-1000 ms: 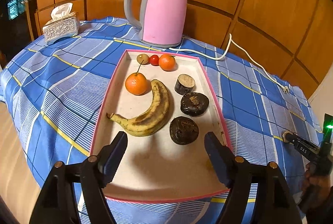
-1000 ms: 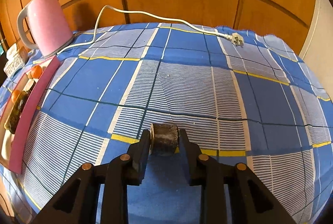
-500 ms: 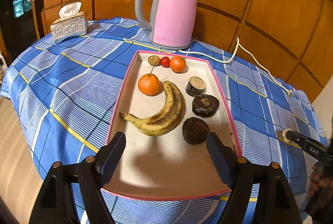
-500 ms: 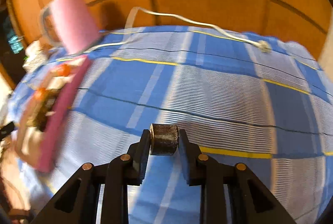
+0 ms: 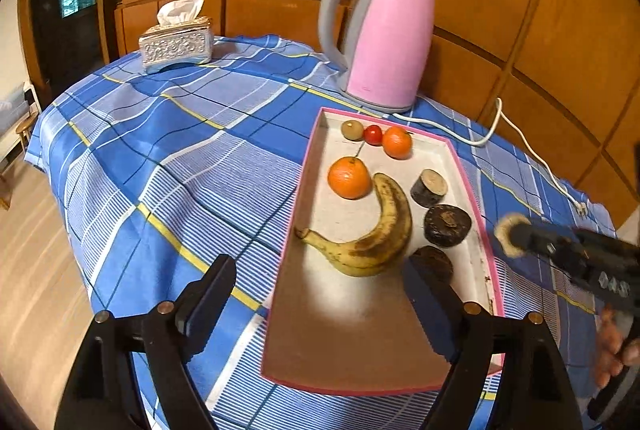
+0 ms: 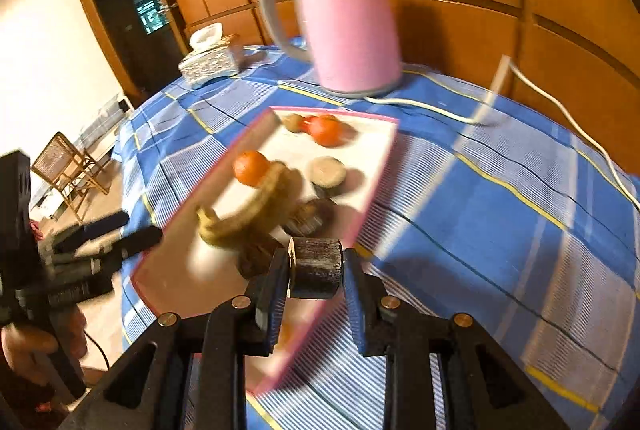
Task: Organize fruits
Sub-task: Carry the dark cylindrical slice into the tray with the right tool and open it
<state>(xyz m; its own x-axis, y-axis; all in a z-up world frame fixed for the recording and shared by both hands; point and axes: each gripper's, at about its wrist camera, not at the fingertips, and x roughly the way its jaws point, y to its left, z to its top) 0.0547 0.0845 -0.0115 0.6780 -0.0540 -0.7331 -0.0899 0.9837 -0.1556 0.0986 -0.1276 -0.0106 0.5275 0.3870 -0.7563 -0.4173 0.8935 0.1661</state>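
The right gripper [image 6: 316, 270] is clamped on a dark, stubby cylindrical fruit piece [image 6: 316, 267], held between its two fingers above the near right rim of the pink-edged tray [image 6: 372, 190]. In the left wrist view the same piece shows as a pale cut end [image 5: 512, 234] just outside the tray's right wall [image 5: 486, 242], clear of the cloth.

The left gripper [image 5: 320, 306] hangs with its jaws spread wide and nothing between them, straddling the tray's near left corner; one finger [image 5: 208, 298] sits over the blue plaid tablecloth [image 5: 180, 158], the other [image 5: 430, 306] over the tray floor. The near half of the tray floor is bare.

Further in, a spotted banana [image 5: 368, 234] curves across the middle, with a dark round fruit [image 5: 434, 262] partly hidden behind the finger and another dark round fruit [image 5: 447, 225] beside the right wall. Beyond them lie a cut dark piece [image 5: 429, 187] and a large orange [image 5: 349, 177]. At the far end, a brown small fruit [image 5: 352, 129], a red small fruit [image 5: 373, 134] and a small orange [image 5: 396, 142] sit in a row near the far rim.

Behind the tray stands a pink kettle [image 5: 380, 42], its white cord [image 5: 532, 154] trailing right along the cloth. A tissue box [image 5: 176, 40] sits at the far left edge of the table.
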